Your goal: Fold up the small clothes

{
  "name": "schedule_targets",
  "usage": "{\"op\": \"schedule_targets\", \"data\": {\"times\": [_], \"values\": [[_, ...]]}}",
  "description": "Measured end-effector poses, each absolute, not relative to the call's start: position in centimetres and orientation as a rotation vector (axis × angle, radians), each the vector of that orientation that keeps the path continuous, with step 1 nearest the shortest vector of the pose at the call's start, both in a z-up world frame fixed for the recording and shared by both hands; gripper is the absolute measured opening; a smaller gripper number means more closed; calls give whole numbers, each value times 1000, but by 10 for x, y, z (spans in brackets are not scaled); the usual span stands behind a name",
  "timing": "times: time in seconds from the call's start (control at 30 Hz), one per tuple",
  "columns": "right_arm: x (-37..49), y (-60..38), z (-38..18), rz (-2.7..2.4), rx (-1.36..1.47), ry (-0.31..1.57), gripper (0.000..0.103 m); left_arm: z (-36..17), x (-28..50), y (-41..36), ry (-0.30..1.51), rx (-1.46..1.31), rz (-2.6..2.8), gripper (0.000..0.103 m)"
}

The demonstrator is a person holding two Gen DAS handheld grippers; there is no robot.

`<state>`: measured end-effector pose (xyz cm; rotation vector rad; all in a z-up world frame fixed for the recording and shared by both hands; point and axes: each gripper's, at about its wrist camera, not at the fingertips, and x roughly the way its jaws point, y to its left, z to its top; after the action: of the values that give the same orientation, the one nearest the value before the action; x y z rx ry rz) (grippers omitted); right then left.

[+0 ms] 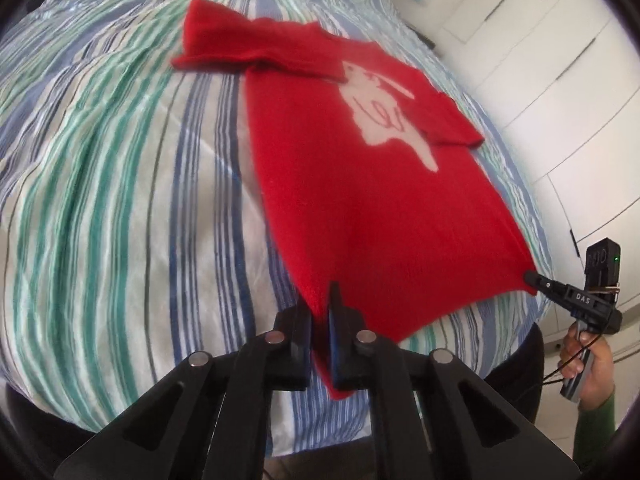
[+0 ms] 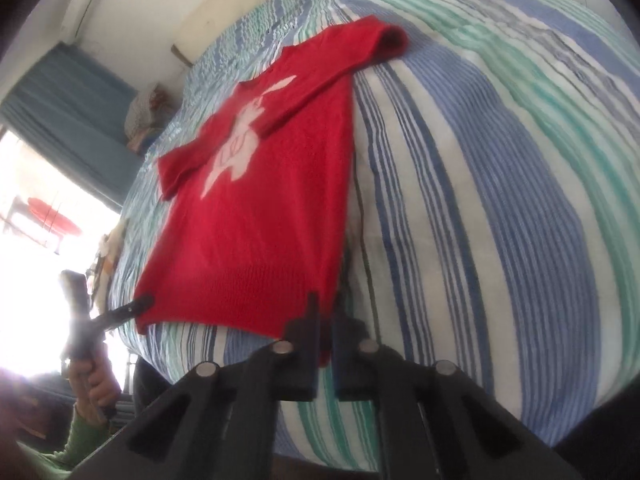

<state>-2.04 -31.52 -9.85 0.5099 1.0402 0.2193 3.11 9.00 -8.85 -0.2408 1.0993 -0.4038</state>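
A small red sweater (image 1: 352, 184) with a pale rabbit figure (image 1: 380, 116) lies flat on the striped bedcover, both sleeves folded in over the chest. My left gripper (image 1: 319, 312) is shut on the hem's left corner. My right gripper (image 1: 534, 279) shows at the right of the left wrist view, shut on the other hem corner. In the right wrist view the sweater (image 2: 256, 208) stretches away, my right gripper (image 2: 326, 320) pinches its near hem corner, and my left gripper (image 2: 144, 303) holds the far corner at left.
The bed (image 1: 120, 200) has a blue, green and white striped cover and its near edge drops off below the grippers. White wardrobe doors (image 1: 552, 80) stand to the right. A bright window (image 2: 36, 220) with a blue curtain and a bundle (image 2: 146, 114) lie beyond the bed.
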Motion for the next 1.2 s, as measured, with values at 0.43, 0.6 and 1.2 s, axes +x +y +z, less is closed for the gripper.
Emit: {"op": "schedule_targets", "data": {"times": [0.43, 0.6, 1.2], "values": [[-11, -295, -146, 83, 437, 1154, 2, -130, 29, 60, 1105, -9, -236, 4], [-11, -292, -139, 90, 388, 1134, 3, -123, 20, 55, 1067, 21, -199, 16], [99, -222, -16, 296, -331, 859, 69, -53, -6, 124, 939, -194, 18, 89]]}}
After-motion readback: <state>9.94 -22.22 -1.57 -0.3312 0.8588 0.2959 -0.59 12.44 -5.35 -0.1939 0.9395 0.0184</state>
